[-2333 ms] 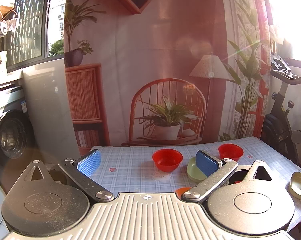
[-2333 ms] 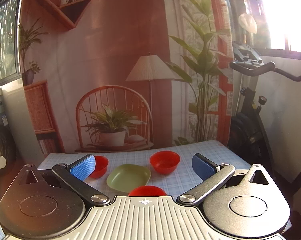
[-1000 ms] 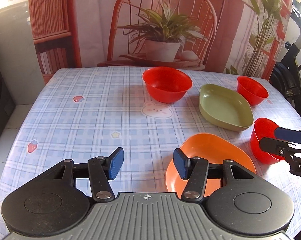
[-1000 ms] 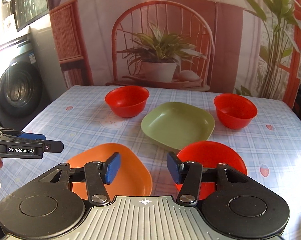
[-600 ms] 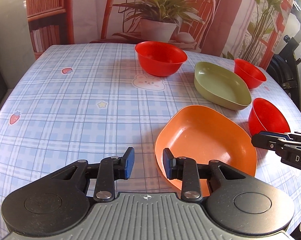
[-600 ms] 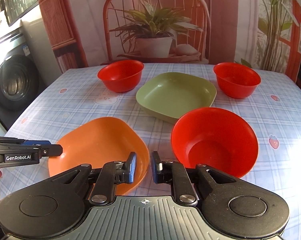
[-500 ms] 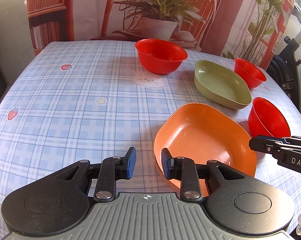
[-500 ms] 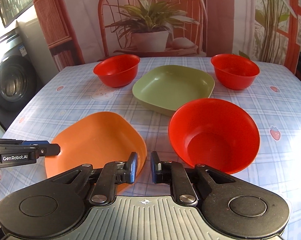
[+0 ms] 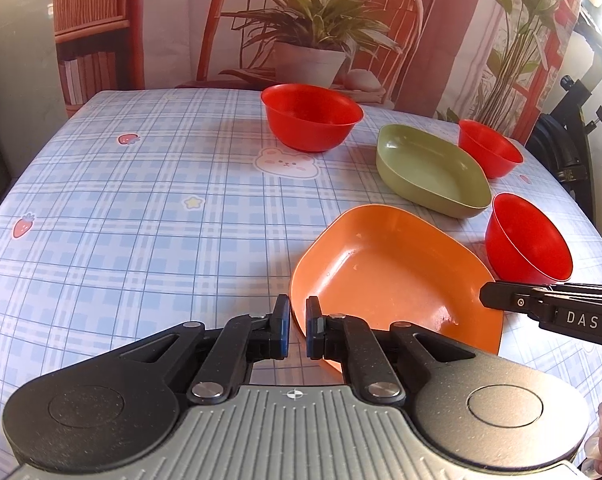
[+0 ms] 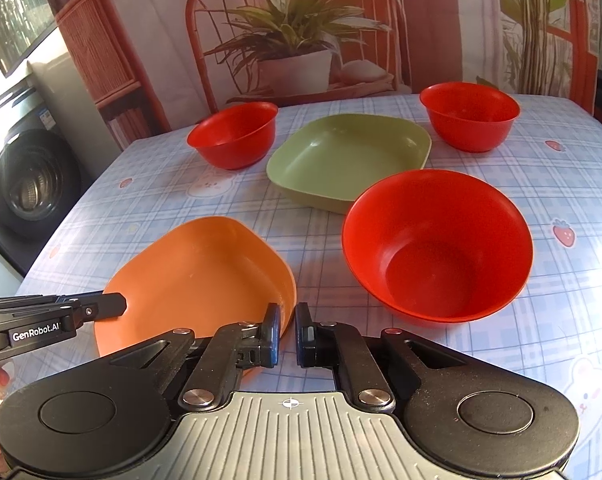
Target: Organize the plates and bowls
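An orange plate (image 9: 393, 276) (image 10: 197, 276) lies near the table's front edge. A green plate (image 9: 431, 168) (image 10: 349, 156) lies behind it. Three red bowls stand around them: a near one (image 9: 525, 240) (image 10: 437, 240), a far left one (image 9: 311, 118) (image 10: 233, 134) and a far right one (image 9: 489, 146) (image 10: 469, 120). My left gripper (image 9: 294, 330) is nearly shut and empty, at the orange plate's near left rim. My right gripper (image 10: 287, 334) is nearly shut and empty, between the orange plate's near right rim and the near bowl. Each gripper shows side-on in the other's view.
The table has a blue checked cloth (image 9: 141, 208) with its edges close on the left and right. A washing machine (image 10: 33, 184) stands to the left. An exercise bike (image 9: 569, 140) stands to the right. A printed backdrop hangs behind the table.
Both grippers have come down from looking at the backdrop to just above the table, and both have narrowed from wide open to nearly shut. Plates and bowls have not moved.
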`<state>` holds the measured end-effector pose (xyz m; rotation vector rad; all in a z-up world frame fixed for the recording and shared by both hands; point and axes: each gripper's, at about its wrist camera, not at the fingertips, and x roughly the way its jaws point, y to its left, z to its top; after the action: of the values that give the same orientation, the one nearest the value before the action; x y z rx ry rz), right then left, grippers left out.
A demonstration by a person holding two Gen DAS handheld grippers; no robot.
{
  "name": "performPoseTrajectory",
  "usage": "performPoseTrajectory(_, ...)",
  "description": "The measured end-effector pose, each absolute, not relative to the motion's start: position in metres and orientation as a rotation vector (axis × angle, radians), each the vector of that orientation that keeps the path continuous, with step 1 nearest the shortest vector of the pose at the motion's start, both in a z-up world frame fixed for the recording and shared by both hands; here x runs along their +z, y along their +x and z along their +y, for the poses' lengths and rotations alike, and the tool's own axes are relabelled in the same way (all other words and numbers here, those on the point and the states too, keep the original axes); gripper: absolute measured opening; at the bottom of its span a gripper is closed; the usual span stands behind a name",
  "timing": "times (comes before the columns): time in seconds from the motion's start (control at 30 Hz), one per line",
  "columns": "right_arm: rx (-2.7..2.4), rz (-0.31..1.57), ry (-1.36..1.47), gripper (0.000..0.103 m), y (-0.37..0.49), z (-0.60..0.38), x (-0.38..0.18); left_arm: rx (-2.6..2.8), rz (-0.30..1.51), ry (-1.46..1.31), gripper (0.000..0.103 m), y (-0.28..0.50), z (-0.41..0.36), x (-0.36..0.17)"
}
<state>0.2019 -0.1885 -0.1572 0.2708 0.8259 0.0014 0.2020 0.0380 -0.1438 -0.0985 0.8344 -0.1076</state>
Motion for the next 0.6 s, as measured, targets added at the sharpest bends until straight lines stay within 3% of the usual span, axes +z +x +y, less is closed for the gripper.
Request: performPoseTrajectory(0.6,-0.018,0.667,0.258,0.007,0.243,-0.244,-0.084,-0.186,0.705,-0.053,0.010,0.240,0.012,-0.078)
